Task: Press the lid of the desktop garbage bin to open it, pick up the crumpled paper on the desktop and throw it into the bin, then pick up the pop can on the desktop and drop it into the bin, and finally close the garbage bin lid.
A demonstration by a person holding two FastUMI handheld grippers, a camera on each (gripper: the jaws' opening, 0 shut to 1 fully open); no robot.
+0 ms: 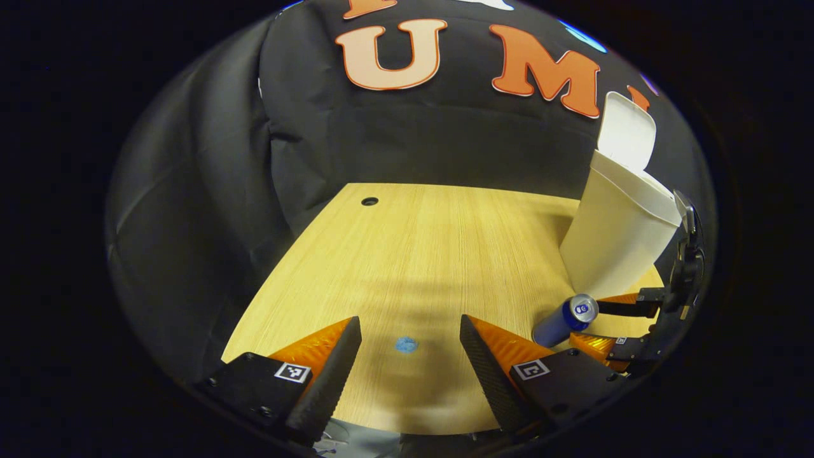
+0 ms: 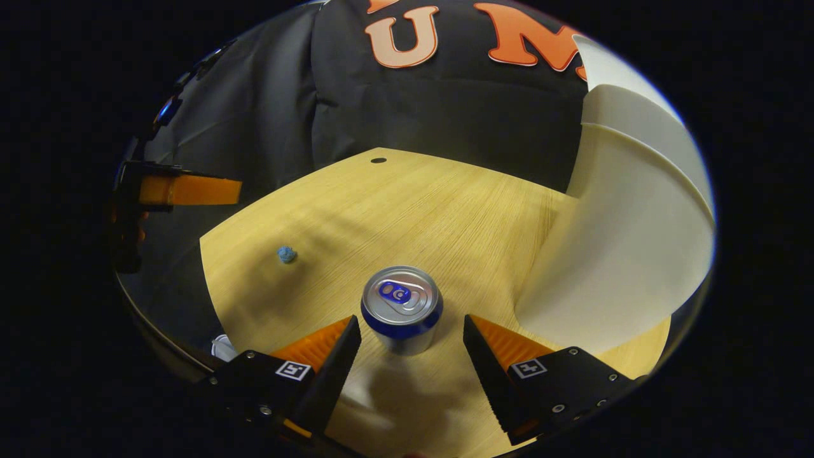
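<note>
While the right gripper (image 2: pixel 412 346) hangs low over the table (image 2: pixel 445 210) with its jaws spread wide, the pop can (image 2: pixel 402 309) stands upright just ahead of it, in line with the gap between the two fingers and touching neither. To that gripper's right rises the white garbage bin (image 2: pixel 610 267), its lid (image 2: pixel 626 79) tipped up and open. Off to its left, a small blue speck (image 2: pixel 287 254) lies on the pale wood grain, and a dark round hole (image 2: pixel 378 160) sits near the table's far edge. Black cloth (image 2: pixel 445 121) drapes behind and to the side of the table as the booth's wall.

In the left gripper view, the left gripper (image 1: pixel 410 346) is open too, holding nothing, with the blue speck lying on the table just ahead between its fingers. Far to its right stands the can, beside the bin's base, with the right gripper reaching in around it.
</note>
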